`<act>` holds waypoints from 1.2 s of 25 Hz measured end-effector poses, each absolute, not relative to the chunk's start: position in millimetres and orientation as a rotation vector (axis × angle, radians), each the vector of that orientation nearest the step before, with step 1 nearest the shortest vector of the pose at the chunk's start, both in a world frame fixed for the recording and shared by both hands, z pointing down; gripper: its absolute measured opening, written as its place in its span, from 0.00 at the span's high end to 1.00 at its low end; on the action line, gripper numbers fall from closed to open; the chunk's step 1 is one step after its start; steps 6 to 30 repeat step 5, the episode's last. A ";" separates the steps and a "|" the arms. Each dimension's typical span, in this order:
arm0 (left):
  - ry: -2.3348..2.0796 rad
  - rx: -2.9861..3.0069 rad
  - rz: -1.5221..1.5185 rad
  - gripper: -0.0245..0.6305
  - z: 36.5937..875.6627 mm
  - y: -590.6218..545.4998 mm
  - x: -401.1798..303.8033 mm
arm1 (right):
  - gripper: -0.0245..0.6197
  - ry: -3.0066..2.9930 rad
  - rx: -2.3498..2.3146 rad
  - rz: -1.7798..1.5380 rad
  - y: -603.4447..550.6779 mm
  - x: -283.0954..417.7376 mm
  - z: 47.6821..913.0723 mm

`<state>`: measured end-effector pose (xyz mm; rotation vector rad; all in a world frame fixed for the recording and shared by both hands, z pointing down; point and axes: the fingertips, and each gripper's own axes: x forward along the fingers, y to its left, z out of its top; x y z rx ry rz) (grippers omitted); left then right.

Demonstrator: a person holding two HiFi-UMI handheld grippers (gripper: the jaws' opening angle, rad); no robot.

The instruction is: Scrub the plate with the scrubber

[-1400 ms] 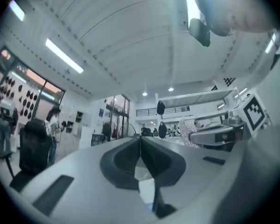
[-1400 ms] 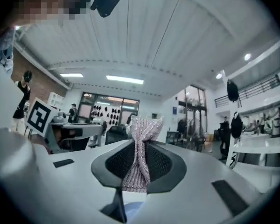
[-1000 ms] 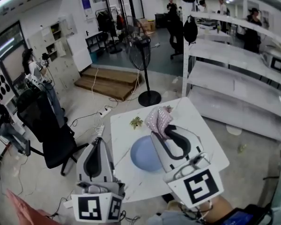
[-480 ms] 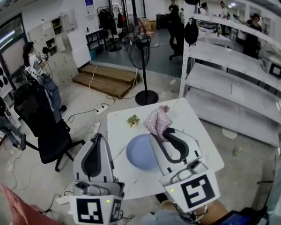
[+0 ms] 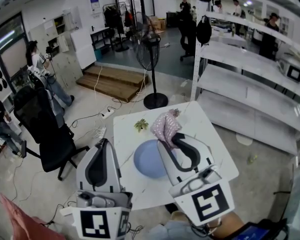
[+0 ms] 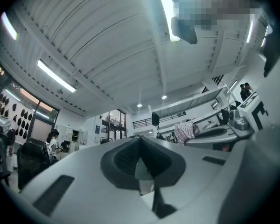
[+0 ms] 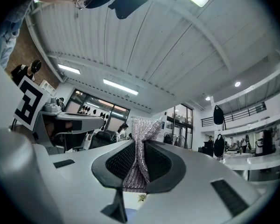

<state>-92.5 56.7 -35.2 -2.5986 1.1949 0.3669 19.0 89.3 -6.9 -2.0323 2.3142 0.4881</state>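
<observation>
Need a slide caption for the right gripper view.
Right tool shut on the silvery-pink scrubber, angled up toward the ceiling.

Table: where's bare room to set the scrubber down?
Bare: the far right corner of the table, past the scrubber, and the strip between the plate and the near edge. Crowded: the middle, with the plate, the right hand-held gripper over it, and a leafy scrap behind.

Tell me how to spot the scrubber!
Find the white table in the middle of the room, with a blue plate on it. Over the plate's far edge, the right gripper pinches the scrubber. It is the only shiny, pinkish, crumpled mesh there; the plate is smooth and blue.
</observation>
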 end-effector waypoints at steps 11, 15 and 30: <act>1.199 -2.595 0.356 0.95 -34.7 56.9 -93.0 | 0.84 2.327 -2.024 0.502 88.1 16.9 -7.3; 1.199 -2.595 0.356 0.95 -34.7 56.9 -93.0 | 0.84 2.327 -2.024 0.502 88.1 16.9 -7.3; 1.199 -2.595 0.356 0.95 -34.7 56.9 -93.0 | 0.84 2.327 -2.024 0.502 88.1 16.9 -7.3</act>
